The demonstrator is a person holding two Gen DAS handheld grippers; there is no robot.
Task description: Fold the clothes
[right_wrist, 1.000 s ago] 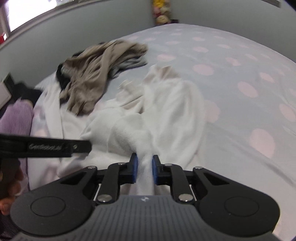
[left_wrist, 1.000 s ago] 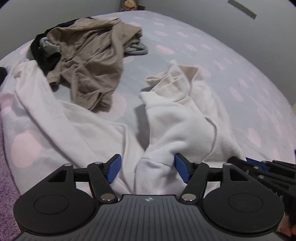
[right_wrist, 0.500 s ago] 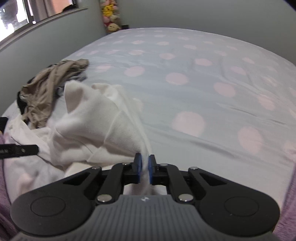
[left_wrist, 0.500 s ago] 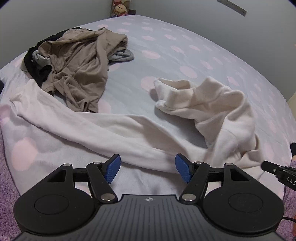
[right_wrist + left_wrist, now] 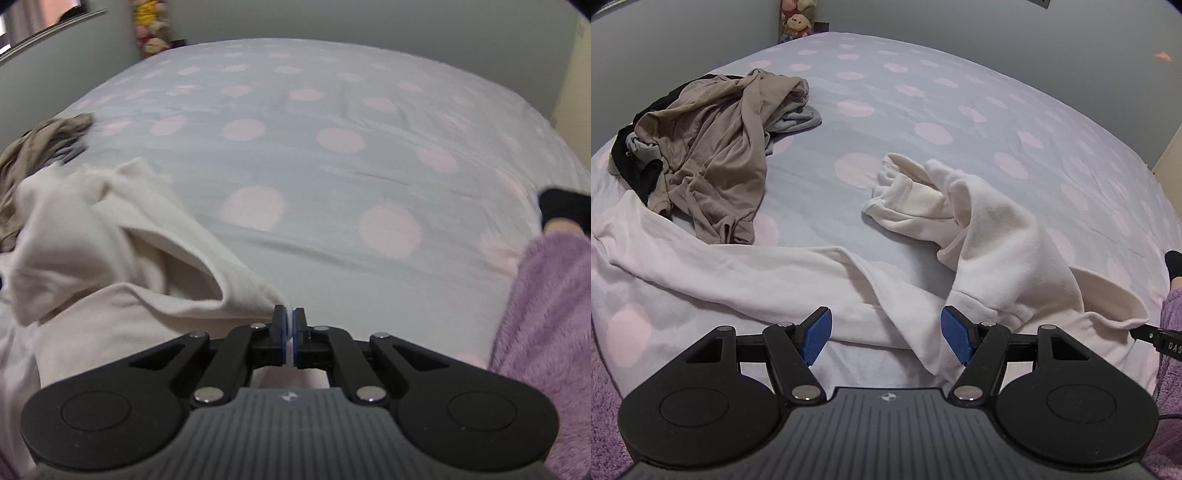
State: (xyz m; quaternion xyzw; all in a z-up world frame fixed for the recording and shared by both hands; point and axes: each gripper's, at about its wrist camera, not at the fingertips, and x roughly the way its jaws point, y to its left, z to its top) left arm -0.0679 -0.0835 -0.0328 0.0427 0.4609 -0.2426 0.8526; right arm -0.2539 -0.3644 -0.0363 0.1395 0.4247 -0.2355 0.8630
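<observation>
A cream-white sweatshirt lies stretched across the near part of the bed, one cuffed sleeve folded up towards the middle. My left gripper hovers open just above its lower edge; the cloth passes under and between the blue pads without being pressed. In the right wrist view my right gripper is shut on a corner of the same sweatshirt, a thin strip of cloth showing between the pads. A black tip of the right gripper shows at the far right of the left wrist view.
A heap of tan, grey and black clothes lies at the back left of the dotted bed sheet. Purple fleece and a person's black-socked foot are at the right. Plush toys sit against the far wall.
The right gripper has closed fully and pulled the sweatshirt's corner to the right, drawing the bunched garment out flat. The left gripper has stayed open and shifted slightly over the cloth.
</observation>
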